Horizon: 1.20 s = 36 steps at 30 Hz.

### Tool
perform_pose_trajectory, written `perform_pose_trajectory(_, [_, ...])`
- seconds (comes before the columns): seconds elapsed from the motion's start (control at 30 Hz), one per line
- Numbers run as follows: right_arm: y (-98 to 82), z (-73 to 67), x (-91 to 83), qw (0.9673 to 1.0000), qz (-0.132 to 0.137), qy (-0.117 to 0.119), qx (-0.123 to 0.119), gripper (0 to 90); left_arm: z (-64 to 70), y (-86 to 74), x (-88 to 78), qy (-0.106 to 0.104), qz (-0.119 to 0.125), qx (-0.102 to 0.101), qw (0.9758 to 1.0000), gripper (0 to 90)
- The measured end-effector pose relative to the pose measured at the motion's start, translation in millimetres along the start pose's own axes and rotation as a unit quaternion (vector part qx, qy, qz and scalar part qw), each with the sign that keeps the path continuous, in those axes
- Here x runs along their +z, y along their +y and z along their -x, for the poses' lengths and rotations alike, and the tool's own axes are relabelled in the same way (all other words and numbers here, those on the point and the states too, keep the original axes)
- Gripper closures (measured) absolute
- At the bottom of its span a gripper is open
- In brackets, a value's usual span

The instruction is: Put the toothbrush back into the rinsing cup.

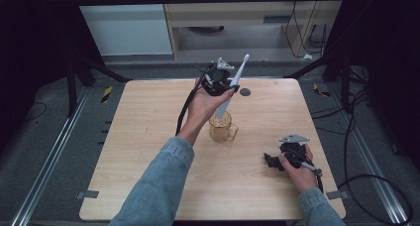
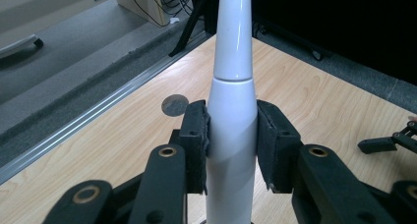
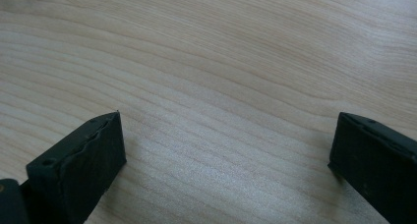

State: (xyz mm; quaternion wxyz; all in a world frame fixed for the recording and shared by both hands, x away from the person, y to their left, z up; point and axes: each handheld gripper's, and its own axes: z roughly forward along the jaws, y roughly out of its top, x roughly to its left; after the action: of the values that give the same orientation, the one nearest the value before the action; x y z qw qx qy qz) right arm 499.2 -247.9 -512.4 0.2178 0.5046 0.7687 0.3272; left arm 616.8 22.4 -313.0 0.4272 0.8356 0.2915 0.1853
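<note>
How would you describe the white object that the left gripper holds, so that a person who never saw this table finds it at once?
Look at the wooden table and find the amber glass cup near its middle. Just above the cup, the left gripper is shut on a white electric toothbrush, tilted, with its lower end dipping into the cup. It is the long, slim, glossy white thing here; the grippers are black.

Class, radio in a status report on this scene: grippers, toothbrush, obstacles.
Left gripper shut on white electric toothbrush, its base over amber cup. Right gripper open, near table. Nothing blocking.

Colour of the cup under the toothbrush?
Clear amber cup; clearest in the high view.
</note>
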Motion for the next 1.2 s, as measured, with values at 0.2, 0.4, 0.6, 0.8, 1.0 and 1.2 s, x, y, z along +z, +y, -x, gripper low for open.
perform_pose_trajectory(0.2, [0.0,0.2,0.0,1.0,0.0,-0.001,-0.002,0.4,1.1,-7.7,5.7,0.001,-0.001,0.003,1.0,67.1])
perform_pose_trajectory(0.4, [-0.1,0.2,0.1,1.0,0.0,0.0,-0.002,0.4,2.2,-16.2,9.5,-0.001,-0.003,0.004,1.0,67.1])
perform_pose_trajectory(0.6, [0.1,-0.2,-0.3,1.0,-0.001,0.002,0.002,0.4,1.7,-23.9,13.2,-0.005,-0.007,0.001,1.0,67.1])
perform_pose_trajectory(0.8, [0.1,-0.3,-0.3,1.0,0.0,0.002,0.002,0.4,0.5,-31.2,14.4,-0.004,-0.005,-0.003,1.0,67.1])
perform_pose_trajectory(1.0, [0.1,-0.3,-0.2,1.0,0.0,0.002,0.003,0.4,0.6,-35.0,13.4,-0.003,-0.002,-0.001,1.0,67.1])
perform_pose_trajectory(1.2, [0.1,-0.4,-0.3,1.0,-0.001,0.003,0.004,0.4,1.5,-39.4,14.2,-0.01,0.0,0.001,1.0,67.1])
